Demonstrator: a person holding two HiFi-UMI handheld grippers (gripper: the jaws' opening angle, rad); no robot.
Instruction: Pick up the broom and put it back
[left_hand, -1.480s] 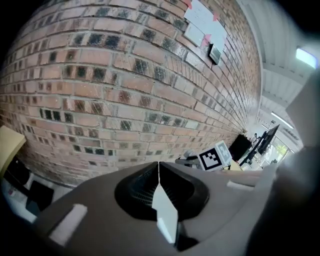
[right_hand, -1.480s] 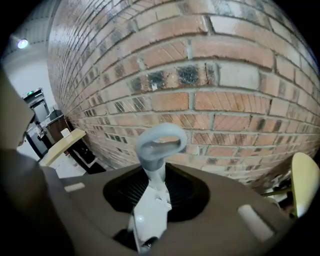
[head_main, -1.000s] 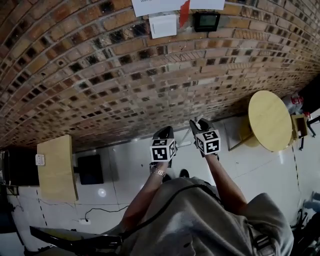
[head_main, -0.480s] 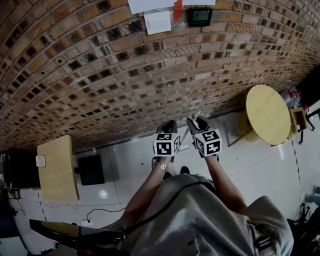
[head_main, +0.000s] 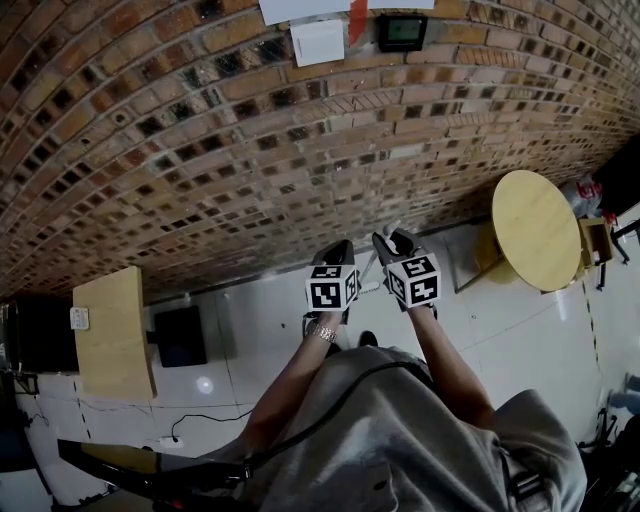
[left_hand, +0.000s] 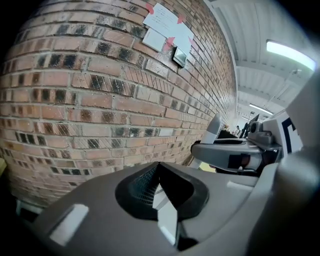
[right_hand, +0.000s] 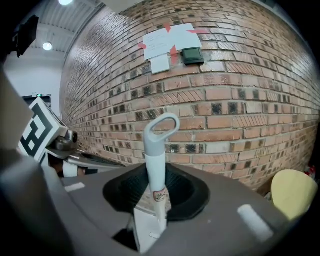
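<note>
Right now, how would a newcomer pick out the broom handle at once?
Face the red brick wall. In front of it the right gripper is closed on a pale grey plastic broom handle. It alone ends in an open loop, unlike the taped white papers and small dark box flat on the wall.

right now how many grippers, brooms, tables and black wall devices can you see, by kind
grippers: 2, the left gripper and the right gripper
broom: 1, its handle clamped in the right gripper
tables: 2, the round table and the rectangular table
black wall device: 1
total: 6
</note>
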